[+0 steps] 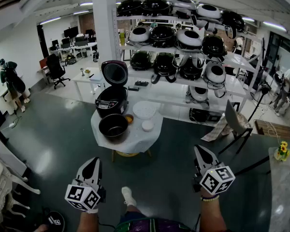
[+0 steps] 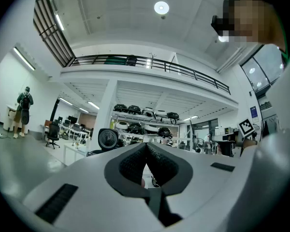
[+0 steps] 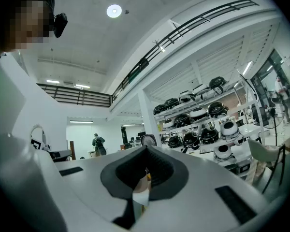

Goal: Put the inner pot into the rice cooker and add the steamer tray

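On a small round table with a white cloth (image 1: 150,138), a black rice cooker (image 1: 111,100) stands at the back left with its lid raised. The dark inner pot (image 1: 113,126) sits on the cloth in front of it. A white round steamer tray (image 1: 146,109) lies to the cooker's right. My left gripper (image 1: 90,166) and right gripper (image 1: 201,154) are held low and well short of the table, both shut with nothing between the jaws. The cooker's raised lid (image 2: 108,139) shows past the left jaws, and as a lid (image 3: 147,140) above the right jaws.
A small white bowl (image 1: 147,125) and an orange thing (image 1: 129,119) lie on the cloth. Shelves of rice cookers (image 1: 183,37) stand behind the table. A folding chair (image 1: 237,122) is at the right, a white pillar (image 1: 105,28) at the back, a person (image 1: 12,83) far left.
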A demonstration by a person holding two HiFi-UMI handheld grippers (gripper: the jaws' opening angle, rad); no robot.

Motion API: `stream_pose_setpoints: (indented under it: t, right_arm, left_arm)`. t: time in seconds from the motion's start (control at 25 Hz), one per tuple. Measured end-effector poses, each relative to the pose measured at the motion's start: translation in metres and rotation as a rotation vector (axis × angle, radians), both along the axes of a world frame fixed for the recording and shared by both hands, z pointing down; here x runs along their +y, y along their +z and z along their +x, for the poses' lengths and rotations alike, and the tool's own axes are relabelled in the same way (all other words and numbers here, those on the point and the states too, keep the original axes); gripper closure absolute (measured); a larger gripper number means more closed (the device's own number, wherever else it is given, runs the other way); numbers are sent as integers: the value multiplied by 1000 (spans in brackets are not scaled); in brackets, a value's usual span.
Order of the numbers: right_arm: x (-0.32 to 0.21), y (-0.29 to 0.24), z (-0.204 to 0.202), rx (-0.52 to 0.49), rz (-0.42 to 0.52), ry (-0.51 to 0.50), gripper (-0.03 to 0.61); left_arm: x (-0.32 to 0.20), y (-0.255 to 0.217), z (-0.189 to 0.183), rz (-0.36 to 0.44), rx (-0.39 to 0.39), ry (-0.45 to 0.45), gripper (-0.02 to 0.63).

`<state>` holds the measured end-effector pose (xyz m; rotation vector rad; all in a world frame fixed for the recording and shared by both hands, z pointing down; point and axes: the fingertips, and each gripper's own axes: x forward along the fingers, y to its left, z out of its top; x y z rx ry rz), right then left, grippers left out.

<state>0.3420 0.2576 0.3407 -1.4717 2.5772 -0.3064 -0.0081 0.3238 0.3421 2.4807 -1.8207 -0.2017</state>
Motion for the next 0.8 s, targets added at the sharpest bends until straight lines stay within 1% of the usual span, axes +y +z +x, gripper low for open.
stream_pose_setpoints:
  t: [0.16, 0.32, 0.52, 0.8]
  right_arm:
    - [9, 3, 4, 5, -2, 8, 574]
    - [13, 8, 7, 4, -6, 12, 574]
    - [13, 7, 12, -31, -12, 17, 574]
    - [14, 1, 10, -63, 19, -5, 574]
  left_arm:
    - [6, 6, 2, -15, -17, -7, 592]
    - [6, 7, 1, -17, -13, -11, 592]
    - [3, 8, 4, -14, -17, -3, 592]
    - [-6, 8, 9, -14, -17, 12, 592]
